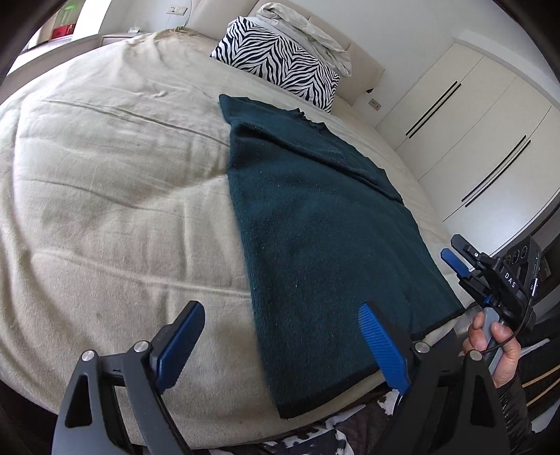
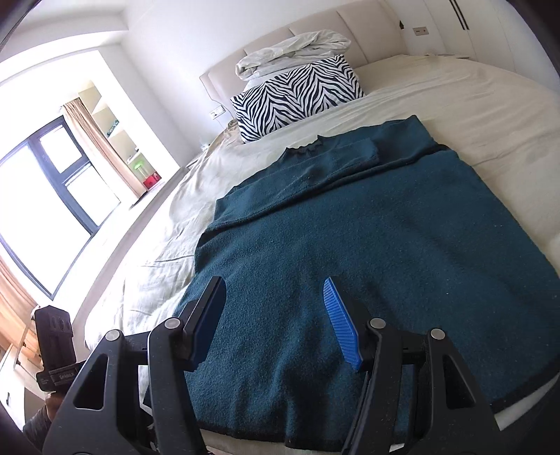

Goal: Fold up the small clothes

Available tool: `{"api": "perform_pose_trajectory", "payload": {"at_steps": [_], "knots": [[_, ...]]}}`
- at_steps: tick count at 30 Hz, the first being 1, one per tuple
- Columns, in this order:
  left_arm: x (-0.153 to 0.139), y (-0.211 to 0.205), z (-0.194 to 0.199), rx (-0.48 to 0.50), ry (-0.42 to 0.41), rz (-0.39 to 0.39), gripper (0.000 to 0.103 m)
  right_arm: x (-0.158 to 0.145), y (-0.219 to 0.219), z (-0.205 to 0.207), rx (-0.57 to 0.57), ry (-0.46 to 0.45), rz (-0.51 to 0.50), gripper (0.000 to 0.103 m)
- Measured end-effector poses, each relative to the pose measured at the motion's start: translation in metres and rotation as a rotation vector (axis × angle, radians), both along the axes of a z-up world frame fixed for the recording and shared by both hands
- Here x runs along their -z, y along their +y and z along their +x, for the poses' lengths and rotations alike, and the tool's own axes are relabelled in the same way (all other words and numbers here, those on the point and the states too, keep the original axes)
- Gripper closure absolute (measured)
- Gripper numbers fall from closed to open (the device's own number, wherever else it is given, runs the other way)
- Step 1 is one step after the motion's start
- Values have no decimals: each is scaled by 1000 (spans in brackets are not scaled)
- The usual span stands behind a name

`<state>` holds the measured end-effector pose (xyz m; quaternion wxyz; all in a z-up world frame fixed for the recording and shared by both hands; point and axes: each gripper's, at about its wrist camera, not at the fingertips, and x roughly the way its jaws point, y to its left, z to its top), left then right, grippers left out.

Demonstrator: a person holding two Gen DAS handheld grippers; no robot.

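A dark teal knit sweater (image 1: 315, 224) lies flat on the beige bed, its hem at the near edge and its collar toward the pillows. Both sleeves are folded in across the body. It fills most of the right wrist view (image 2: 350, 245). My left gripper (image 1: 283, 343) is open and empty, hovering over the hem's left corner. My right gripper (image 2: 276, 315) is open and empty, above the sweater's lower part. It also shows at the right edge of the left wrist view (image 1: 458, 262), beside the hem's right corner.
The bed sheet (image 1: 105, 175) spreads wide to the left. A zebra-print pillow (image 1: 280, 63) with a crumpled white cover (image 1: 308, 31) on it sits at the headboard. White wardrobe doors (image 1: 483, 133) stand to the right. A window (image 2: 45, 196) is to the left.
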<state>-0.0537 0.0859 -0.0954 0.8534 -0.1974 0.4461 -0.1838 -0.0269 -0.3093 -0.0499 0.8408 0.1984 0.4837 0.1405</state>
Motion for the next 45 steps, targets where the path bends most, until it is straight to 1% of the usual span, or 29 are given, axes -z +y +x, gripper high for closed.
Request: {"api": "perform_pose_trajectory", "payload": {"at_steps": [2,6,8,14,16,18,21,22,23,24,25,26,27,28,30,33,37,40,44,45], "knots": [[10,-1,-5,2,34,-19,11,-6,-19,-4,27,-3,-2,46],[12,-17,-7,45,33,25,11,-12,-51,-12,83,-10,-8,46],[13,-22,-10,57,47,51,11,-13,-65,-14,111,-3,1,46],[23,-22,-17,58,97,21,14,-3,-93,-22,181,20,43,46],[23,-23,-18,63,119,7,25,-2,-96,-24,183,20,47,46],[27,-23,-22,66,150,-17,31,-4,-97,-24,181,12,39,46],[29,-25,-21,69,170,-21,35,-6,-103,-24,186,12,31,46],[30,-24,-20,65,178,-34,41,-9,-104,-25,187,12,18,46],[31,-22,-17,59,193,-57,44,-12,-107,-26,190,12,3,46],[32,-20,-15,52,208,-83,55,-15,-113,-27,197,12,-14,46],[34,-17,-12,47,222,-110,68,-19,-119,-29,203,17,-29,46],[35,-15,-11,44,233,-125,75,-21,-126,-29,208,33,-48,46],[36,-14,-9,41,239,-127,86,-21,-134,-30,211,59,-74,46],[37,-13,-9,42,241,-130,91,-21,-142,-32,211,89,-103,46],[34,-14,-8,53,234,-132,93,-16,-160,-36,217,150,-156,46],[29,-17,-6,66,224,-136,94,-2,-185,-43,256,250,-203,46],[23,-17,-4,71,208,-155,95,22,-211,-48,320,340,-175,46],[15,-15,-3,71,188,-171,95,39,-216,-46,322,372,-115,45],[7,-17,-2,81,162,-176,95,49,-211,-44,286,379,-92,44],[7,-17,-2,83,161,-177,95,50,-210,-43,285,375,-80,46]]}}
